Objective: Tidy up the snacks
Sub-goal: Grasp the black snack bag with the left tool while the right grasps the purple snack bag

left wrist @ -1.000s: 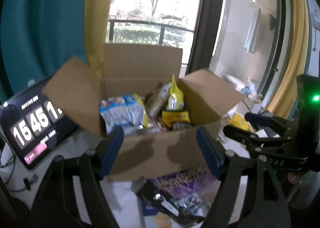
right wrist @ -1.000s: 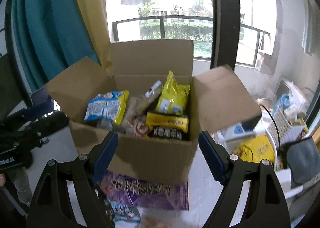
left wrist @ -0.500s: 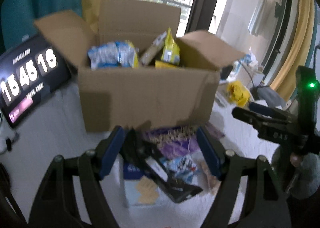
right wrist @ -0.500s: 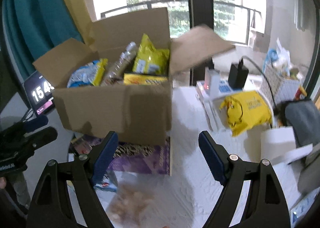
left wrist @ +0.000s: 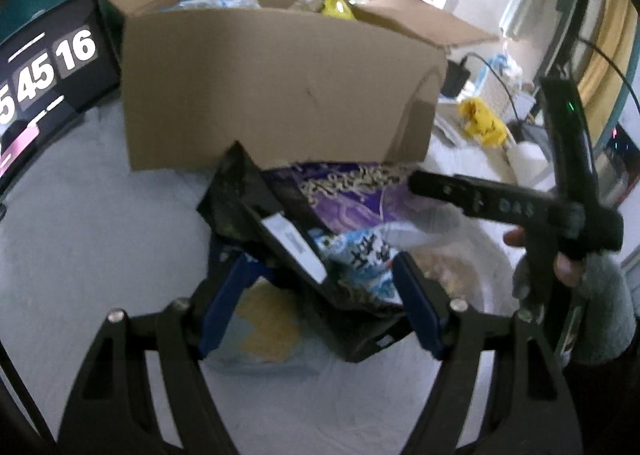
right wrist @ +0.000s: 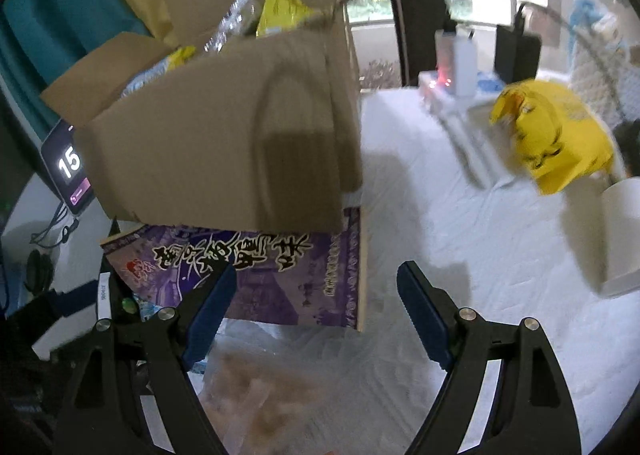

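Note:
An open cardboard box (left wrist: pixel 276 83) holding several snack bags stands on the white table; it also shows in the right wrist view (right wrist: pixel 224 135). In front of it lies a pile of snacks: a black packet (left wrist: pixel 280 239), a purple packet (left wrist: pixel 352 191), a blue-white bag (left wrist: pixel 360 259) and a clear bag of pale snacks (right wrist: pixel 256 395). The purple packet (right wrist: pixel 280 275) lies partly under the box. My left gripper (left wrist: pixel 320 295) is open, low over the pile, its fingers either side of the black packet. My right gripper (right wrist: pixel 312 311) is open above the clear bag; it shows in the left wrist view (left wrist: pixel 472 199).
A tablet clock (left wrist: pixel 44 67) leans left of the box. A yellow bag (right wrist: pixel 556 135), a white roll (right wrist: pixel 620 235), chargers and cables (right wrist: pixel 460 55) sit at the right. Cables (right wrist: pixel 52 239) lie at the left table edge.
Both grippers have dropped from looking into the box to low over the snack pile in front of it. Both stay open.

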Demonstrator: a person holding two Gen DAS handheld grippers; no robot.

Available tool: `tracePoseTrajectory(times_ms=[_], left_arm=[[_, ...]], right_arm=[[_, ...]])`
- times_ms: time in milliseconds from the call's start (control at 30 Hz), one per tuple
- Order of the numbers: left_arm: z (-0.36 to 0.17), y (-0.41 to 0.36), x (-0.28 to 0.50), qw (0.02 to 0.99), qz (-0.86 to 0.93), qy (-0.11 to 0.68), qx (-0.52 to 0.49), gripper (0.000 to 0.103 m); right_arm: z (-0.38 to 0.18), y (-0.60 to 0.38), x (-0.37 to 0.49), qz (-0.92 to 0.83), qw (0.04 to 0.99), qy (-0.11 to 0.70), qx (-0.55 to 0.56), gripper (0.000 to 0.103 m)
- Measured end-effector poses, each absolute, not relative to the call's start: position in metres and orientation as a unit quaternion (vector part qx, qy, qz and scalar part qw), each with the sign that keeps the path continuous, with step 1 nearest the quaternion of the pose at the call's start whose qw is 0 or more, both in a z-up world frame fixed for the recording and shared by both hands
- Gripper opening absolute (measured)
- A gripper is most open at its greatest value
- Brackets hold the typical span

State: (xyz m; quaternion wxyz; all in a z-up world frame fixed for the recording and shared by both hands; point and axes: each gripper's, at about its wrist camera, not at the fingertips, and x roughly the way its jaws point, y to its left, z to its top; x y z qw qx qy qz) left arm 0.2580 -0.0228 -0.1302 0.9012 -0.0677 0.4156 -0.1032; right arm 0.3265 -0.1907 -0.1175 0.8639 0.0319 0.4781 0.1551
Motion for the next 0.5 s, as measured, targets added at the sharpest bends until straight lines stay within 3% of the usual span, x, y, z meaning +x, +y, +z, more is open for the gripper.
tracePoseTrajectory(times_ms=[267,300,333,500], left_arm=[[-0.140,-0.023,0.262,0.904,-0.108,0.409,-0.054,0.046],[-0.140,-0.023,0.262,0.905,-0.109,0.409,-0.054,0.042],[-0.140,-0.022,0.262,0.904,-0.112,0.409,-0.057,0.042],[-0.139,-0.020,0.258,0.903,-0.117,0.409,-0.066,0.023]], right_arm=[[-0.130,-0.179,0.337,0.165,0.854,0.491,0.042,0.083],[-0.130,-0.176,0.335,0.161,0.857,0.488,0.033,0.077],[-0.131,-0.175,0.334,0.161,0.856,0.490,0.033,0.063],[-0.133,-0.165,0.325,0.170,0.854,0.491,0.017,0.033]])
